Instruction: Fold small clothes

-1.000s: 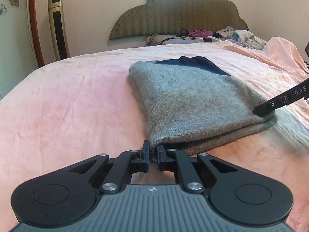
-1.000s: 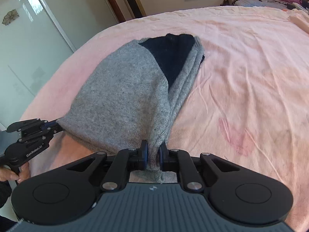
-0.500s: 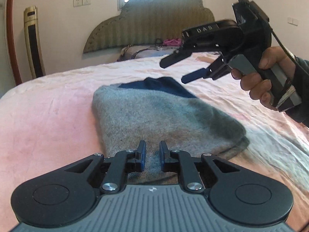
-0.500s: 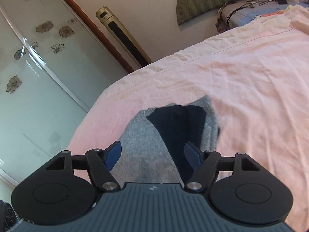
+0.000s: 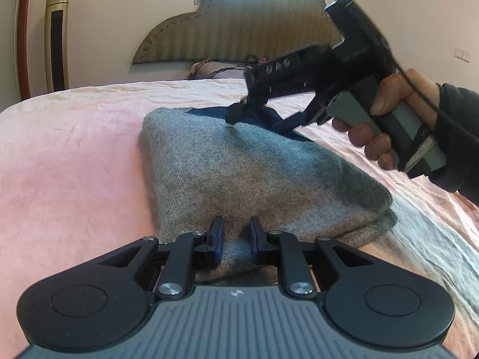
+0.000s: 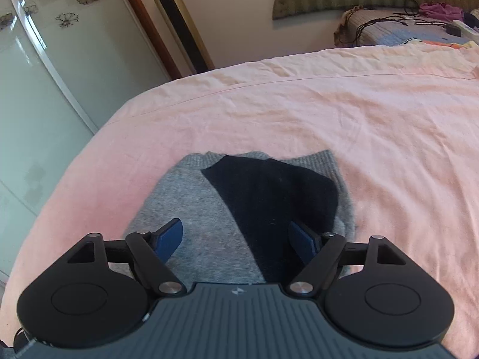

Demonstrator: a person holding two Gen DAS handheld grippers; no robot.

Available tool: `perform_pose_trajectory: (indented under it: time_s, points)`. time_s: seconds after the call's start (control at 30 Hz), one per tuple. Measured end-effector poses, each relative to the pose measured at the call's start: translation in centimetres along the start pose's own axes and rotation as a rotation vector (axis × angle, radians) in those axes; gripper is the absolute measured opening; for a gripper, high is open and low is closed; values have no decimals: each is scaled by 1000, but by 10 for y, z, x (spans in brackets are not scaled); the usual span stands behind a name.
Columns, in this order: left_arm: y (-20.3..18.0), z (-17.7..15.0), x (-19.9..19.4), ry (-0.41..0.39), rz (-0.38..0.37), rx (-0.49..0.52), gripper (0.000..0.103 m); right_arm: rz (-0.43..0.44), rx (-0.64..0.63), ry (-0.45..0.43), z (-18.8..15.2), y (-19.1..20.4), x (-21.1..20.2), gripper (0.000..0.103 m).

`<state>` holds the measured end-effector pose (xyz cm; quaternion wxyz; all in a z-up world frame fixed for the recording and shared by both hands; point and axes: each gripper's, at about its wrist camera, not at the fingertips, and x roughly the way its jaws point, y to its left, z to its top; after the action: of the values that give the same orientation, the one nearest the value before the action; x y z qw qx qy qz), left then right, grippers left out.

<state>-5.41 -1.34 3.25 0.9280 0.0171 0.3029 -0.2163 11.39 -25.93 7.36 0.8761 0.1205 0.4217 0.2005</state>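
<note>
A folded grey knit garment (image 5: 254, 173) with a dark navy part (image 6: 278, 197) at its far end lies on the pink bed sheet (image 5: 74, 155). My left gripper (image 5: 235, 233) is open by a narrow gap, empty, over the garment's near edge. My right gripper (image 6: 236, 236) is wide open and empty, its pads low over the garment's far end where grey meets navy. It also shows in the left wrist view (image 5: 257, 119), held by a hand, fingers touching or just above the cloth.
A padded headboard (image 5: 239, 27) and a pillow with cables and clothes (image 6: 419, 27) are at the bed's far end. A gold tower fan (image 5: 57, 33) stands by the wall. Frosted sliding doors (image 6: 36, 83) are to the left of the bed.
Both grippers let go of the garment's near edge and opened. My right gripper lifted, then came down wide open over the far navy end. My left gripper moved slightly in over the near edge.
</note>
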Motion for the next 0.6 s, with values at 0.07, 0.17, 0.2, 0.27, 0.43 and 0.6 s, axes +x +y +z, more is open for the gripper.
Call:
perform_pose_trajectory:
  time_s: [0.07,0.17,0.2,0.27,0.43,0.6]
  points:
    - [1,0,-2,-8,-4,-4,21,-48,-28,41,-6,-4,16,81]
    - [3,-5,-17,-27,-2,-26,44,-69,-14,9,-8,0,4,79]
    - [3,-7,-24,-39,-7,-36,56,-70,-8,-2,-11,6,-7,79]
    - [-2,-11,-32,-63,11,-25,100,-18,-47,-65,-27,22,-35,83]
    - [1,-5,-11,60,80,-35,99,-10,-175,-47,-77,27,-34,92]
    - [12,-9,-18,61,123,-80,99,3,-132,-92,-78,43,-69,87]
